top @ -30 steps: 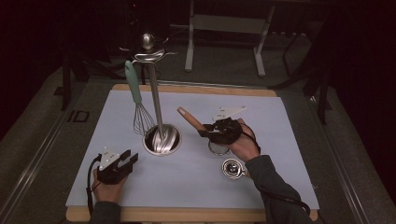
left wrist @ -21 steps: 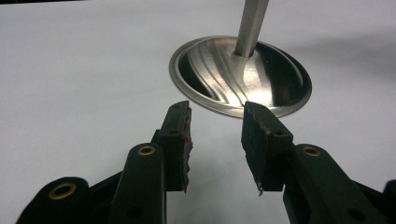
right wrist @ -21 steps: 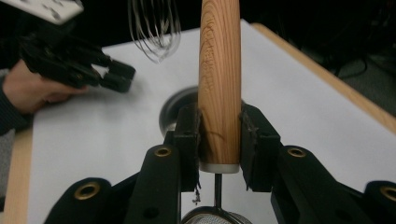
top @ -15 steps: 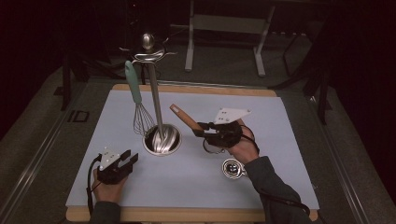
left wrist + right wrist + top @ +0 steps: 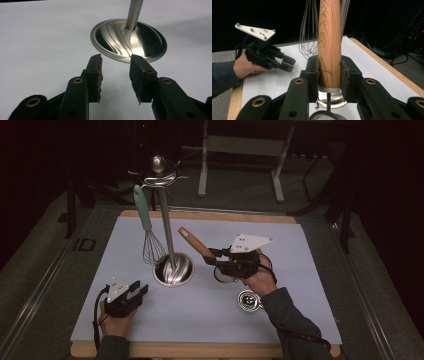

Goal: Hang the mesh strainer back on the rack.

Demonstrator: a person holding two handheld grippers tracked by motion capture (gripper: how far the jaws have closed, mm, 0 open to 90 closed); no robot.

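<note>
Right hand-held gripper (image 5: 212, 258) clamped on wooden handle (image 5: 329, 40) of strainer, lifted above desk (image 5: 300, 270) beside rack (image 5: 165, 220); whisk (image 5: 150, 245) already hung, strainer not yet; left hand-held gripper (image 5: 115, 72) apart, empty

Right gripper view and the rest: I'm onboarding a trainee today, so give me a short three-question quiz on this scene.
1. True or false: the right gripper is shut on a wooden handle.
2. What hangs from the utensil stand? A) ladle B) whisk C) tongs
3. Fill in: the left gripper points at the stand's round metal ____.

Key: 1 true; 2 B; 3 base.
</note>
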